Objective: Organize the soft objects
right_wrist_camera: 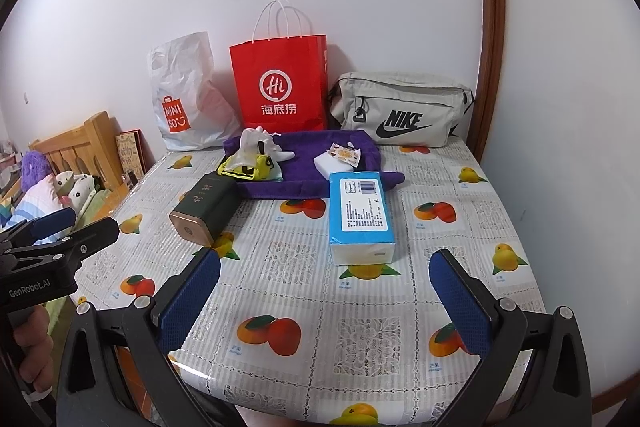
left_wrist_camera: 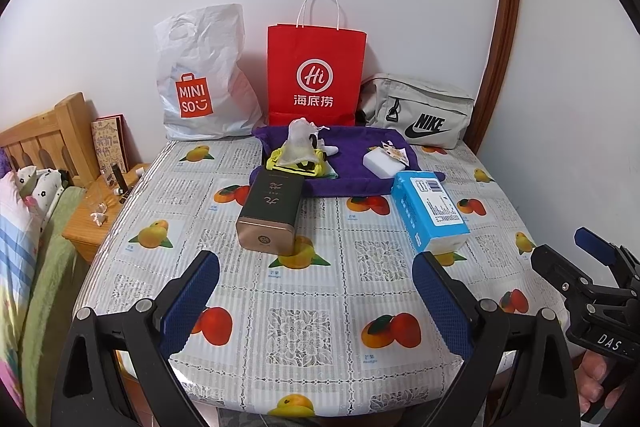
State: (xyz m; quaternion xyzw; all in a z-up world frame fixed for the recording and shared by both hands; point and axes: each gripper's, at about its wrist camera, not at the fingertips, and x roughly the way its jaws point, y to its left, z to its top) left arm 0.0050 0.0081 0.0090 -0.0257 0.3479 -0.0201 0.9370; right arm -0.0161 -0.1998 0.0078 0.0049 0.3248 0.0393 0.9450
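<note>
A purple towel [left_wrist_camera: 352,163] [right_wrist_camera: 316,163] lies at the back of the table. On it sit a yellow pouch with a white mesh bag [left_wrist_camera: 298,153] [right_wrist_camera: 250,161], a white sponge block [left_wrist_camera: 382,161] [right_wrist_camera: 334,161] and a small patterned packet [left_wrist_camera: 394,149] [right_wrist_camera: 345,153]. A blue tissue pack [left_wrist_camera: 432,211] [right_wrist_camera: 360,213] lies in front of the towel. My left gripper [left_wrist_camera: 316,291] is open and empty over the table's near edge. My right gripper [right_wrist_camera: 324,291] is open and empty, just short of the tissue pack.
A dark green and gold tin [left_wrist_camera: 270,213] [right_wrist_camera: 204,211] lies left of centre. A white Miniso bag [left_wrist_camera: 200,83], a red paper bag [left_wrist_camera: 316,71] and a grey Nike bag [left_wrist_camera: 420,111] stand along the wall. A bed and a wooden nightstand [left_wrist_camera: 94,223] are on the left.
</note>
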